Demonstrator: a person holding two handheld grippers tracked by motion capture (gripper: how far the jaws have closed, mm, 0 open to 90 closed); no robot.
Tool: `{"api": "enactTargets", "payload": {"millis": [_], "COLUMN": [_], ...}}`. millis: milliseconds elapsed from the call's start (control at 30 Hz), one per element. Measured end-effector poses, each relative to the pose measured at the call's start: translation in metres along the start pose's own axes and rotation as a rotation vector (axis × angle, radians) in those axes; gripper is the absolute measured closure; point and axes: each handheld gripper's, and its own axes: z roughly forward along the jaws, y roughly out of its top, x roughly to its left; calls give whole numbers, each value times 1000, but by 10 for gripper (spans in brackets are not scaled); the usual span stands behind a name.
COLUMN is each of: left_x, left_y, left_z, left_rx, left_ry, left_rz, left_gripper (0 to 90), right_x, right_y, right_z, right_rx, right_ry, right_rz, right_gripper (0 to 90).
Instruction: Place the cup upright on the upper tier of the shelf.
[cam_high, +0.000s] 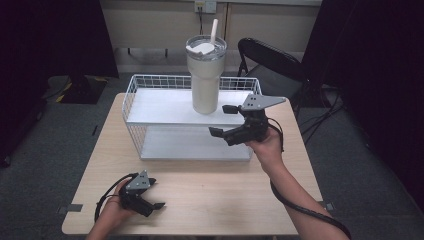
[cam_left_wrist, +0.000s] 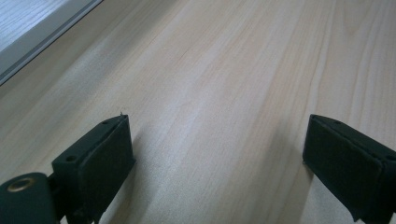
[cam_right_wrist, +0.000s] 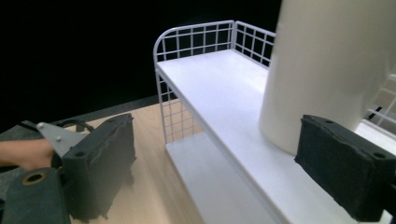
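Right tool (cam_high: 223, 120) wide, jaws nearing tumbler (cam_high: 205, 80) on shelf (cam_high: 160, 107), likely for grasp; left tool (cam_high: 152, 204) wide, parked on bench (cam_high: 215, 192).

we see a tall cream tumbler (cam_high: 205, 80) with clear lid and white straw, upright on the top shelf of a white wire rack (cam_high: 150, 107), toward its right end, rack on our wooden table (cam_high: 210, 185)

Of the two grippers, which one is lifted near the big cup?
The right gripper: it is raised beside the white tumbler on the rack's upper shelf, jaws open. The left gripper rests low on the table.
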Motion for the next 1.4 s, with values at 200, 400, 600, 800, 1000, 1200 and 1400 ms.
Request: {"api": "enactTargets", "payload": {"millis": [200, 400, 600, 800, 1000, 1200, 1400], "left_x": [0, 0, 0, 0, 0, 0, 0], "left_y": [0, 0, 0, 0, 0, 0, 0], "left_z": [0, 0, 0, 0, 0, 0, 0], "left_rx": [0, 0, 0, 0, 0, 0, 0], "left_ry": [0, 0, 0, 0, 0, 0, 0], "left_rz": [0, 0, 0, 0, 0, 0, 0], "left_gripper": [79, 79, 79, 79, 79, 79, 79], "right_x": [9, 17, 22, 26, 28, 29, 30], "right_y": [-15, -32, -52, -74, -97, -122, -149], "right_z": [1, 5, 9, 12, 14, 16, 18], "right_rx": [6, 15, 33, 52, 81, 123, 186], "right_ry": [34, 66, 84, 101, 109, 113, 108], "right_rz": [3, 12, 21, 36, 40, 45, 48], "right_gripper": [111, 111, 110, 111, 111, 111, 111]}}
